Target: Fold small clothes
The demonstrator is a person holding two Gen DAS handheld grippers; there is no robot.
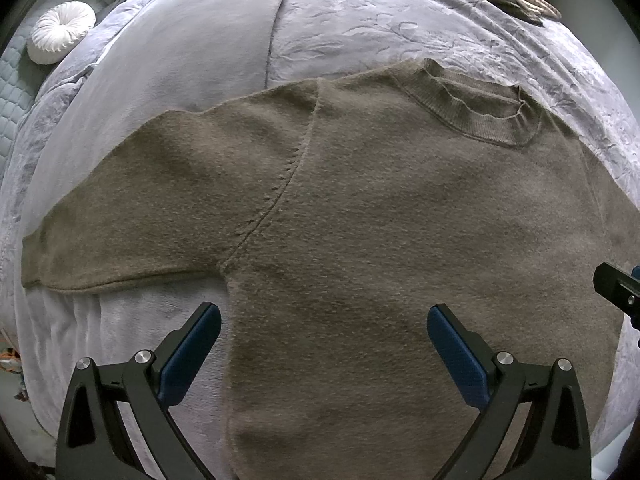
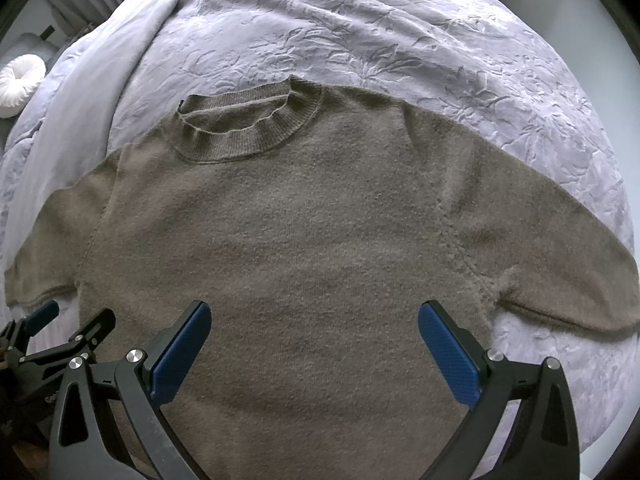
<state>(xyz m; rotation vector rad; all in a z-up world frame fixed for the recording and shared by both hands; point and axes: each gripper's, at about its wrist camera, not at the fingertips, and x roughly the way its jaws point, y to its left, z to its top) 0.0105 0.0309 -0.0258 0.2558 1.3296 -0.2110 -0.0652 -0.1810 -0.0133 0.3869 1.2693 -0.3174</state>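
While the brown sweater [image 1: 360, 220] lies flat on the bedspread [image 2: 360, 40], I see left gripper [image 1: 324, 320] and right gripper [image 2: 314, 316] both spread, holding nothing.

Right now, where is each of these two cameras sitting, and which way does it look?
Left wrist: rides the left hand-held gripper, looking forward over the brown sweater and its left sleeve; own open blue fingers show.
Right wrist: rides the right hand-held gripper, facing the sweater's collar; own open fingers show.
Shared: sweater, lilac bedspread, white round cushion.
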